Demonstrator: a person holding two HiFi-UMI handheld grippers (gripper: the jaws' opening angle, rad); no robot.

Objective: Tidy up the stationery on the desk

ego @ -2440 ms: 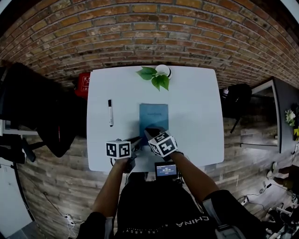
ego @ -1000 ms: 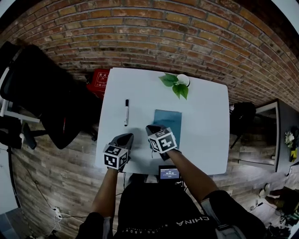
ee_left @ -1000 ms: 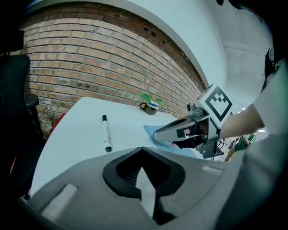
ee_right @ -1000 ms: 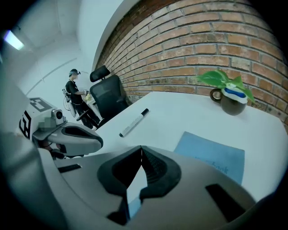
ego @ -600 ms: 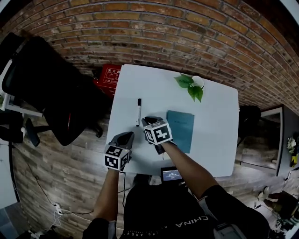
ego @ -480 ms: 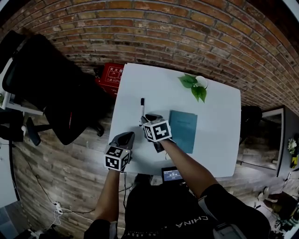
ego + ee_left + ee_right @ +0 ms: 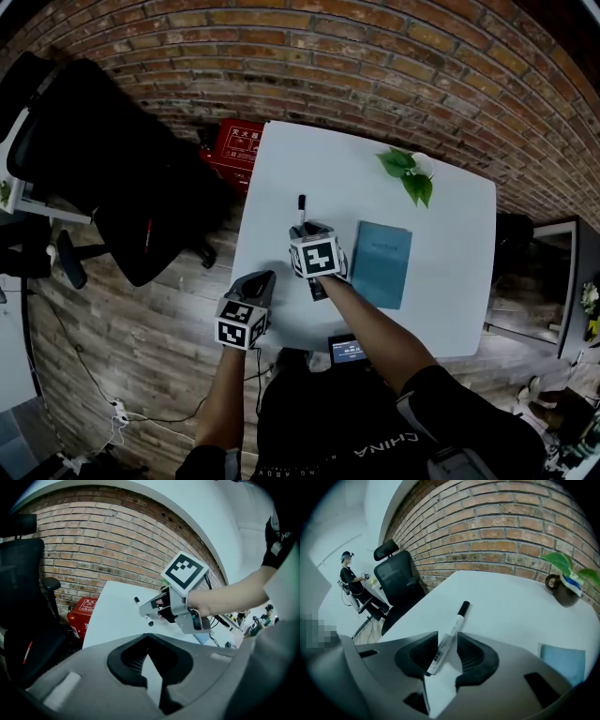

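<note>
Well ahead of both my grippers runs the brick wall (image 7: pixel 375 56), and the wooden floor (image 7: pixel 122 356) spreads out below and to the left of them. The white desk (image 7: pixel 337 159) lies under my right gripper (image 7: pixel 314 230), which is over its left half. My left gripper (image 7: pixel 150 660) is at the desk's near left corner, just behind and to the left of the right one.

Off to the left of both, on the floor, stands a black office chair (image 7: pixel 103 178). A red box (image 7: pixel 234 150) sits on the floor against the desk's far left corner, ahead and left of my right gripper.

Just to the right of my right gripper a blue notebook (image 7: pixel 382 264) lies flat and closed on the desk. It is close to the gripper and does not touch it. Farther ahead and to the right, near the wall edge of the desk, is a small potted plant (image 7: pixel 411 178) with broad green leaves.

My right gripper's jaws stand apart with the marker (image 7: pixel 452 630) lying between them. Its white barrel leans toward the left jaw, with bare desk showing between it and the right jaw, and its black cap pokes out ahead of the tips. My left gripper's jaws are only narrowly parted and hold nothing; a sliver of desk shows through the gap.

Behind my right gripper, at the desk's near edge, sits a small device with a lit screen (image 7: pixel 347 350).
</note>
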